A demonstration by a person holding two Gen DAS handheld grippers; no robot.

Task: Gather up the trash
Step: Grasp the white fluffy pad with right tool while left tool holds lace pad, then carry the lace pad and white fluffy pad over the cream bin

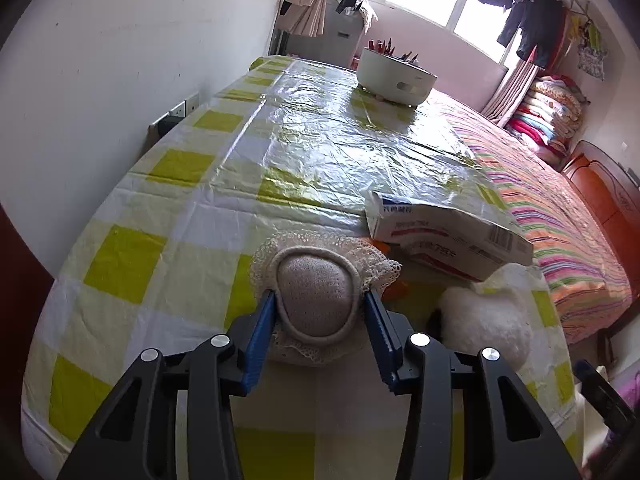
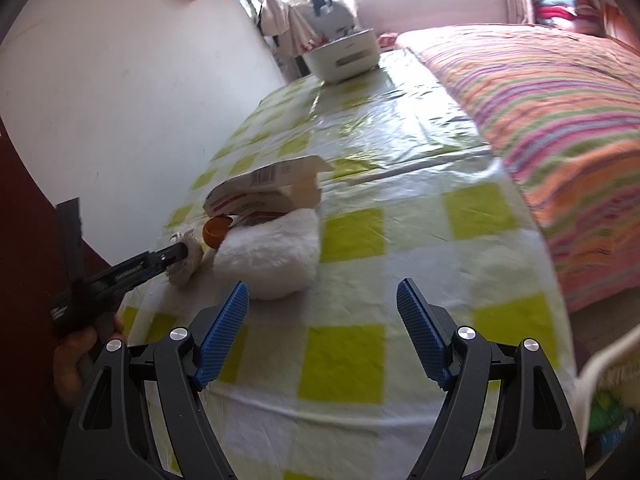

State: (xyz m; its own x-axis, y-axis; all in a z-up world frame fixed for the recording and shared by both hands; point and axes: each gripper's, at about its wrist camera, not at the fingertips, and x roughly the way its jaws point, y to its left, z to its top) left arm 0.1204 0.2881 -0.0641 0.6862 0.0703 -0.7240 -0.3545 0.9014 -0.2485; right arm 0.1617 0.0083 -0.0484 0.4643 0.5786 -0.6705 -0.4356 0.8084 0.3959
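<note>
The left hand-held gripper [image 1: 320, 300] is clenched on a lace-edged grey pad [image 1: 314, 300], its blue pads pressing both sides, low in the centre of the left wrist view on the counter [image 1: 160, 208] with its yellow-checked cover. Just right of it lies a white fluffy wad [image 1: 480, 320], and above that a torn cardboard box [image 1: 444, 236] tilted over an orange scrap [image 2: 216, 231]. The right hand-held gripper [image 2: 322, 308] is released, with nothing between its fingers, and hovers over bare checks at the lower centre of its view, near the wad. A white tub [image 1: 394, 76] sits at the counter's far end; a striped bed [image 2: 560, 128] fills the right.
</note>
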